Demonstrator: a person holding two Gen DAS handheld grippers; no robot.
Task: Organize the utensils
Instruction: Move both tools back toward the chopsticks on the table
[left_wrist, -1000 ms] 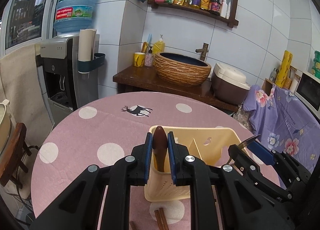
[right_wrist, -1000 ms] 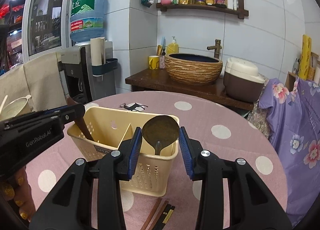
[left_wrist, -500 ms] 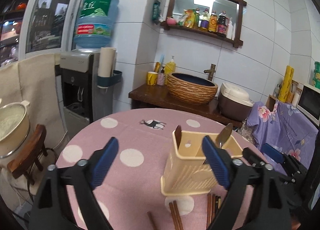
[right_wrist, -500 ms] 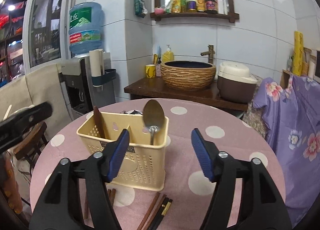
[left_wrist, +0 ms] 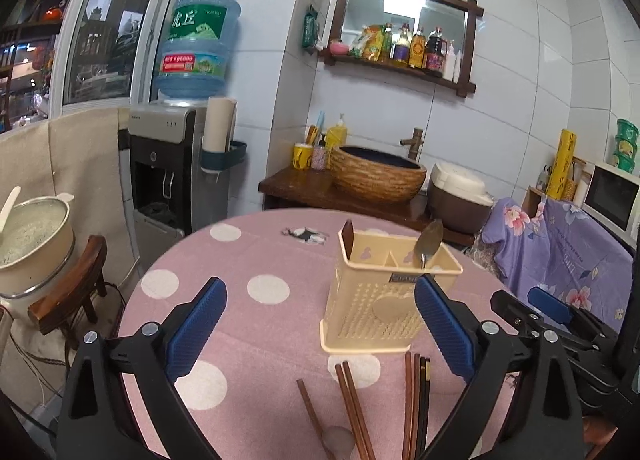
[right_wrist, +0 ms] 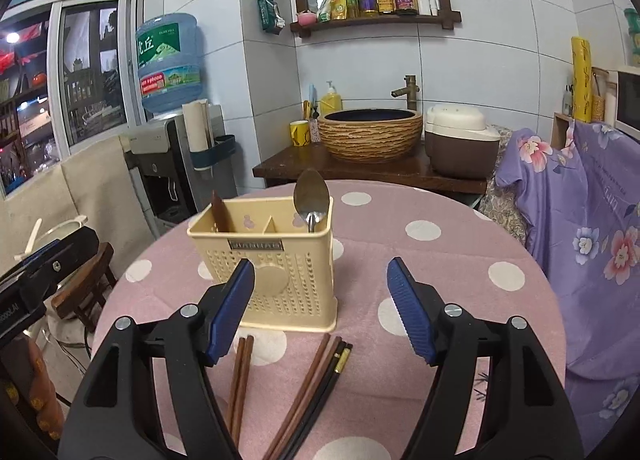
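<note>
A cream plastic utensil caddy stands on the pink dotted table. A dark wooden utensil stands in its left compartment. A metal spoon stands in its right compartment. Several wooden and dark chopsticks lie loose on the table in front of the caddy. My left gripper is open and empty, back from the caddy. My right gripper is open and empty, in front of the caddy; it also shows in the left wrist view.
A clear spoon lies at the near table edge. A wooden chair with a pot stands to the left. A water dispenser, a basin counter and a purple cloth surround the round table.
Both grippers have let go and opened: the wooden utensil and the spoon now stand in the caddy. Both grippers have pulled back and up from it.
</note>
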